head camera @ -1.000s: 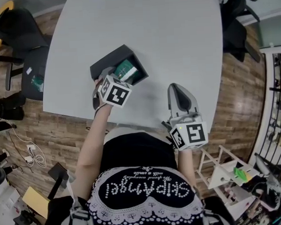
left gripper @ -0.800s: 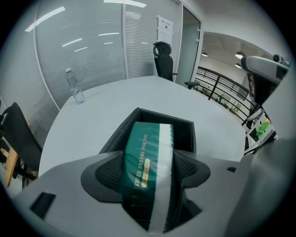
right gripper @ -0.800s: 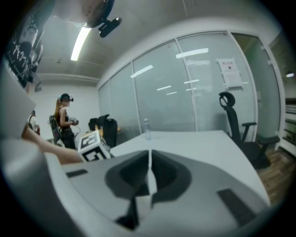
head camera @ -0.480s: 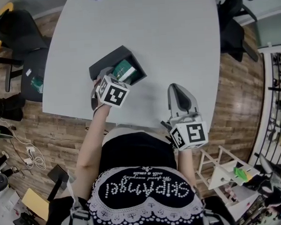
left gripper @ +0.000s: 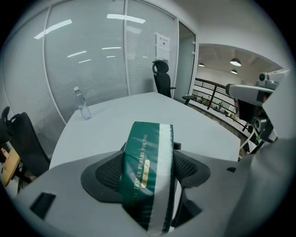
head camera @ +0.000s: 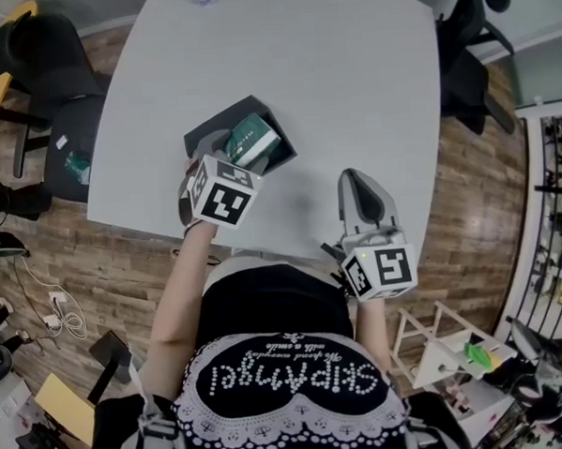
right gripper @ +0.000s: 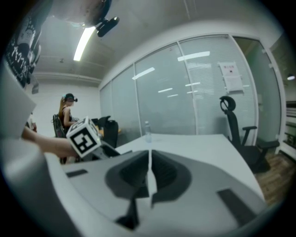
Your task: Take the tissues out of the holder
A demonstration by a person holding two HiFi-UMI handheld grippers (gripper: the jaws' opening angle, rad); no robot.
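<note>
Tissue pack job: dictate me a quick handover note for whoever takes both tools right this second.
Left tool: shut on the green tissue pack, gripping its sides.
Right tool: shut, empty, over the near edge of the table.
The pack is at the mouth of the open black holder, not clear of it.
Done: pack grasped.
Left to do: lift it out and set it on the table.
</note>
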